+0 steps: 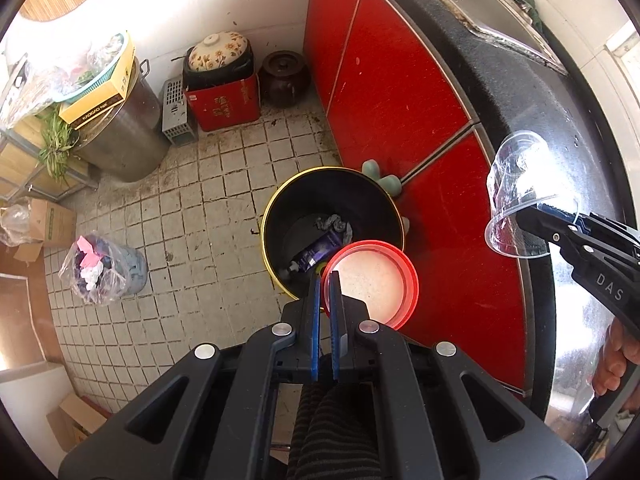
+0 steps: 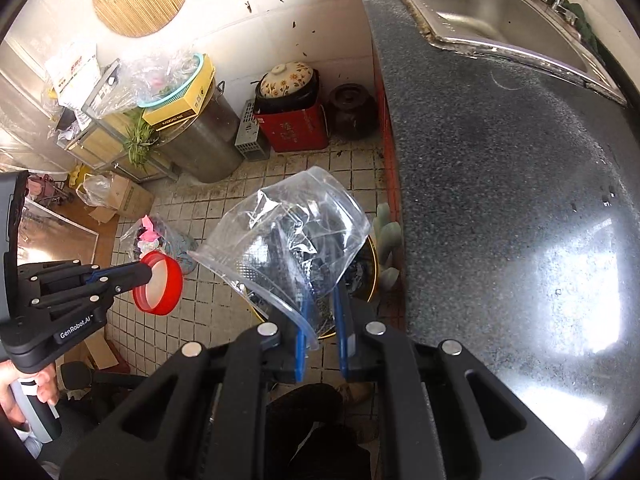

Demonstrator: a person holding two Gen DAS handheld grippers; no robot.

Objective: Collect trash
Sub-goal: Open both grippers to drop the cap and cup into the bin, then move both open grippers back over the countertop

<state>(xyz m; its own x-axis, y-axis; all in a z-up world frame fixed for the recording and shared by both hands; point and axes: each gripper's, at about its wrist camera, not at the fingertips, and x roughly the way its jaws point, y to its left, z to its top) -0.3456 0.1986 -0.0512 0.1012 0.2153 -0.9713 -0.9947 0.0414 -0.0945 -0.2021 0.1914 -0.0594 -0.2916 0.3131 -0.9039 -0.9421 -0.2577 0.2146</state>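
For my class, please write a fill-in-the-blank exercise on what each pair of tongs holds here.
The left tongs grip a ____ lid.
The right tongs hold a crumpled clear plastic ____.
The black bin below has a ____ rim.
The cabinet doors are ____.

Missing words: red; cup; yellow; red

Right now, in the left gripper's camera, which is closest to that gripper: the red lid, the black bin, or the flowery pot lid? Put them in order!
From the left gripper:
1. Red lid, pinched in it.
2. Black bin, just beyond, on the floor.
3. Flowery pot lid, far back by the wall.
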